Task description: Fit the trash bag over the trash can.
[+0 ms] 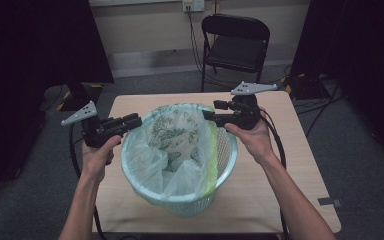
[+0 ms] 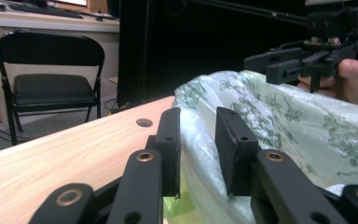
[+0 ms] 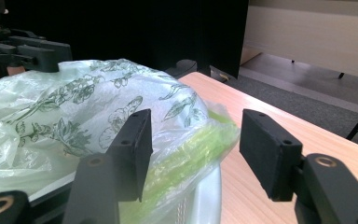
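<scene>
Basket (image 1: pixel 225 165) sits on the table (image 1: pixel 290 165), roughly mid-table, nearer the person's edge. Bag (image 1: pixel 175 140) lies in the basket, its top folded out over the basket rim. Left tongs (image 1: pixel 130 121) at the basket's left rim, bag film between the jaws in the left gripper view. Right tongs (image 1: pixel 209 111) at the basket's far-right rim, jaws apart, bag edge (image 3: pixel 186 154) between them but untouched. Chair (image 1: pixel 236 47) stands on the floor behind the basket, beyond the table's far edge.
</scene>
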